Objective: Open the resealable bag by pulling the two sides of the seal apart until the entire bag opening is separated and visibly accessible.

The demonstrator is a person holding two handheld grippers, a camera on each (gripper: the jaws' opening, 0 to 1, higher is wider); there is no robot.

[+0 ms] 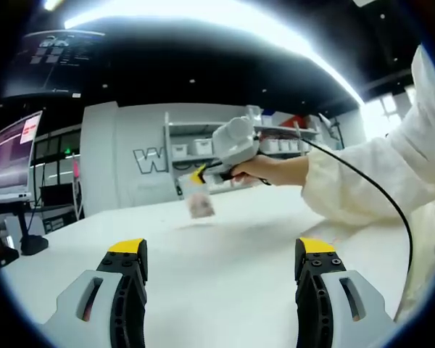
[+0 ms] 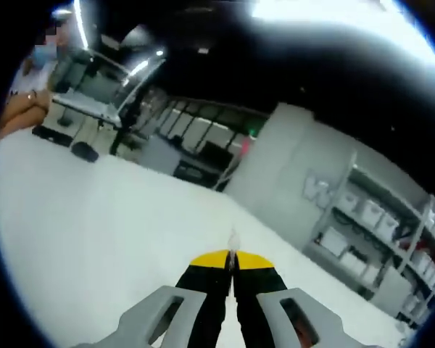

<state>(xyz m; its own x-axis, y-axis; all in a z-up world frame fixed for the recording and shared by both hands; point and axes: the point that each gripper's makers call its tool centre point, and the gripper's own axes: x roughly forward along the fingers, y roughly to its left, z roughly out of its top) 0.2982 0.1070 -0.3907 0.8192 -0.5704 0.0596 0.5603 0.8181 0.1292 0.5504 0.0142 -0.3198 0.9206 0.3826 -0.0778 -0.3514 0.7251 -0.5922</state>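
A small clear resealable bag (image 1: pixel 201 204) with pinkish contents hangs above the white table (image 1: pixel 225 283), blurred. My right gripper (image 1: pixel 197 177), held by a hand in a white sleeve, pinches the bag's top edge from above. In the right gripper view its yellow-tipped jaws (image 2: pixel 232 261) are pressed together, with a thin sliver of the bag's edge (image 2: pixel 233 241) sticking up between them. My left gripper (image 1: pixel 221 250) stands open near the table's front, its jaws wide apart with nothing between them, well short of the bag.
A monitor (image 1: pixel 14 156) on a stand sits at the left. Shelves with white bins (image 1: pixel 196 148) line the back wall (image 2: pixel 370 217). A black cable (image 1: pixel 377 188) trails from the right gripper. Another person's hand (image 2: pixel 18 112) rests at the table's far edge.
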